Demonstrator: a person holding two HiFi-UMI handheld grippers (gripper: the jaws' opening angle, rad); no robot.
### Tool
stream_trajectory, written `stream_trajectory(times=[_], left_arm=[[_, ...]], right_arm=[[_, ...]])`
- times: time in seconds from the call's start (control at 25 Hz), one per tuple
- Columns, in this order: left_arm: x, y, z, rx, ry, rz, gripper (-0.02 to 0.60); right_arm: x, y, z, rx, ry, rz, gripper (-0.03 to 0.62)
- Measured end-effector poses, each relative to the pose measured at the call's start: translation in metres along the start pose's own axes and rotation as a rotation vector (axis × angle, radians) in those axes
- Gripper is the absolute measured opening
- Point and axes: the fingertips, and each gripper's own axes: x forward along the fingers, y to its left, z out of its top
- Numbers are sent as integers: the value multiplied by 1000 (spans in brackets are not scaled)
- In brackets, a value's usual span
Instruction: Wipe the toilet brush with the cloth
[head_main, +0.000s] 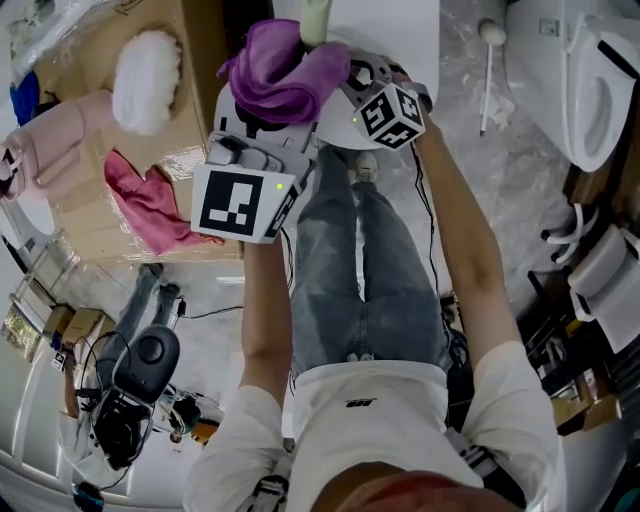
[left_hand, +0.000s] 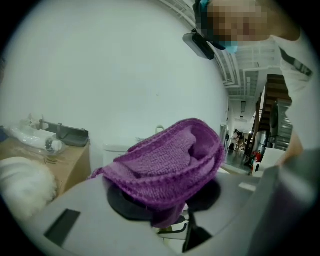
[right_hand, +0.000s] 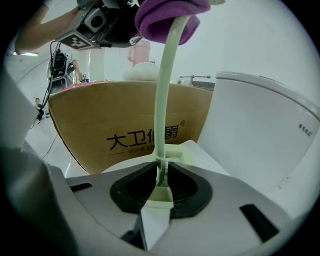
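My right gripper (right_hand: 161, 175) is shut on the pale green toilet brush handle (right_hand: 163, 90), which runs up and away from its jaws. A purple cloth (right_hand: 167, 17) is bunched round the handle's far end. In the left gripper view the same cloth (left_hand: 170, 160) lies loose and puffy over and between the jaws of my left gripper (left_hand: 165, 210), which stand wide apart; the handle is hidden inside it. From the head view the cloth (head_main: 285, 70) covers the left gripper's tips (head_main: 283, 102), the handle (head_main: 315, 18) pokes out above, and the right gripper (head_main: 335, 75) sits just right of it.
A cardboard box (head_main: 95, 130) (right_hand: 130, 130) stands at the left with a white fluffy thing (head_main: 148, 80) and a pink cloth (head_main: 150, 205) on it. A white toilet (head_main: 590, 80) (right_hand: 265, 130) is at the right, with a white brush (head_main: 487, 70) on the floor nearby. Cables and gear (head_main: 130, 390) lie lower left.
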Motion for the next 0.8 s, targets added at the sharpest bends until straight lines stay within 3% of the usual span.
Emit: stream_trajectory(times=[0.2, 0.44, 0.8], left_arm=[[-20, -3, -8, 8, 31, 37, 99], [-45, -11, -5, 10, 51, 76, 87], [-90, -46, 19, 27, 87, 88, 83]], right_arm=[[-7, -2, 3, 111, -7, 34, 81], [-42, -5, 12, 181, -27, 4, 81], [-161, 2, 97, 183, -213, -70, 63]])
